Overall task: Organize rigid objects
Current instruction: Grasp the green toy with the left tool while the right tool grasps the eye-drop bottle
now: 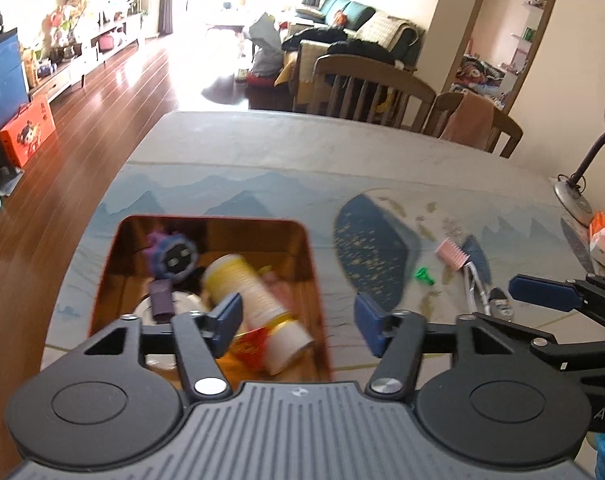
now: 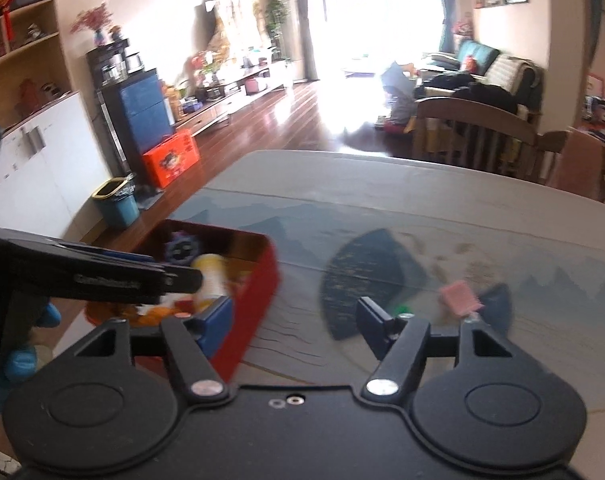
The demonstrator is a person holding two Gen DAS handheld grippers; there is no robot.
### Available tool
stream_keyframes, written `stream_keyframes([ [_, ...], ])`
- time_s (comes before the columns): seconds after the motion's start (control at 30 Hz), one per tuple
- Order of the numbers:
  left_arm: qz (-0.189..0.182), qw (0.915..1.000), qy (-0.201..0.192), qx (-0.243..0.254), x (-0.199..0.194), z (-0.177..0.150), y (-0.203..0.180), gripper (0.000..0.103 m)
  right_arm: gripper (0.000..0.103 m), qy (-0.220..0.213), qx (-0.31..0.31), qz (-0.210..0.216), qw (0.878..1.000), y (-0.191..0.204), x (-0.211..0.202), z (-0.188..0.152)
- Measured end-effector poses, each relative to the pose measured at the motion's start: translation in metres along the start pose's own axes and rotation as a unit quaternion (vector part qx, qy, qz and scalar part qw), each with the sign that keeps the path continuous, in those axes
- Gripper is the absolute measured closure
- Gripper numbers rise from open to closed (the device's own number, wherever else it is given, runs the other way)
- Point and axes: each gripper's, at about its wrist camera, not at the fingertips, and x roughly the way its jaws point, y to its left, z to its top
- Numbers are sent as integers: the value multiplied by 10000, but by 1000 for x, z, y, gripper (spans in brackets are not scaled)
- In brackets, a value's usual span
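A red tin box (image 1: 114, 256) stands on the table and holds a yellow-and-white bottle (image 1: 254, 300), a purple round toy (image 1: 174, 258) and other small items. My left gripper (image 1: 298, 324) is open and empty above the box's right wall. On the mat to the right lie a pink comb (image 1: 452, 254), a green piece (image 1: 424, 276) and a metal tool (image 1: 478, 288). My right gripper (image 2: 298, 328) is open and empty over the table, beside the box (image 2: 258, 292); the comb (image 2: 460, 298) lies ahead of it to the right.
The table (image 1: 302, 144) has a grey cloth with a blue mountain print. A desk lamp (image 1: 582, 184) and packets (image 1: 602, 236) stand at the right edge. Wooden chairs (image 1: 366, 88) stand at the far side. The floor drops off on the left.
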Motion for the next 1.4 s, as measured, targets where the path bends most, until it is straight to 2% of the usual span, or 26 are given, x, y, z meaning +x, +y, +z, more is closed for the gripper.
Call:
stream_keyframes([
  [0.1, -27, 10000, -81, 14, 1, 1, -17, 29, 28, -8, 137, -139, 9998, -22, -6, -6],
  [0.57, -194, 9997, 23, 125, 33, 3, -90, 21, 1, -65, 546, -531, 9971, -111, -22, -30],
  [0.8, -215, 9994, 139, 248, 59, 2, -120, 20, 0, 125, 551, -839, 9949, -140, -15, -40],
  [1.0, -46, 9991, 313, 285, 90, 1, -133, 20, 0, 349, 699, -1077, 9911, -169, 6, -46],
  [1.4, 416, 9968, 659, 174, 143, -1, -136, 20, 5, 874, 708, -1107, 9875, -191, 50, -56],
])
